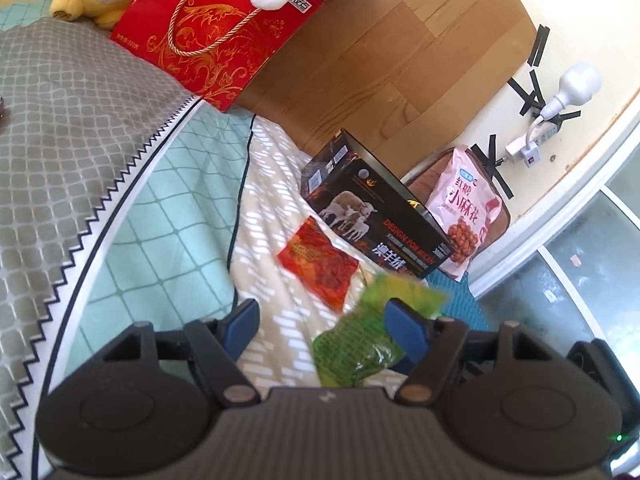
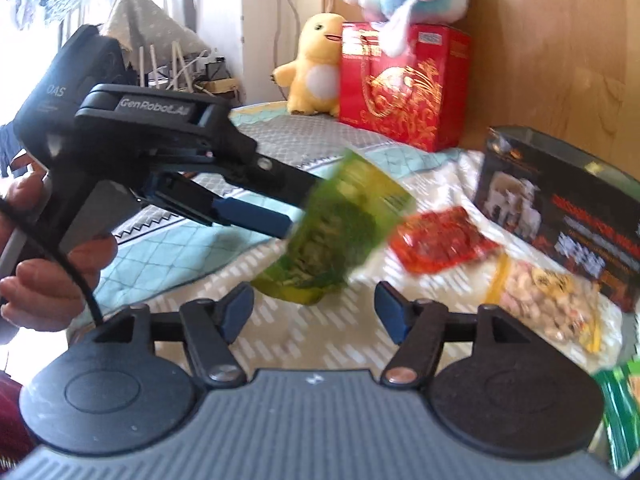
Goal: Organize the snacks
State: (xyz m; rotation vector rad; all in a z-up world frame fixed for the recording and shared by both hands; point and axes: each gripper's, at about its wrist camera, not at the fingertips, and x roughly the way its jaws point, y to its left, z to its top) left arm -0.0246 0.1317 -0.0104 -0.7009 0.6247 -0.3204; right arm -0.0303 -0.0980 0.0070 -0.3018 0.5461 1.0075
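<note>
A green snack packet [image 1: 372,340] is blurred, in the air at my left gripper's right finger; it also shows in the right wrist view [image 2: 340,228], at the tips of the left gripper. My left gripper [image 1: 324,324] stands open, fingers wide apart. A red snack packet [image 1: 318,263] lies flat on the bed cover, also in the right wrist view [image 2: 436,240]. A clear packet of pale nuts [image 2: 548,300] lies right of it. My right gripper [image 2: 314,310] is open and empty, low over the bed.
A black box with sheep [image 1: 376,216] stands by the wooden headboard [image 1: 380,60], a pink twist-snack bag [image 1: 464,216] behind it. A red gift box [image 2: 400,84] and plush toys [image 2: 312,68] stand farther back. A grey quilt [image 1: 60,140] lies left. A green packet [image 2: 620,412] is at the right edge.
</note>
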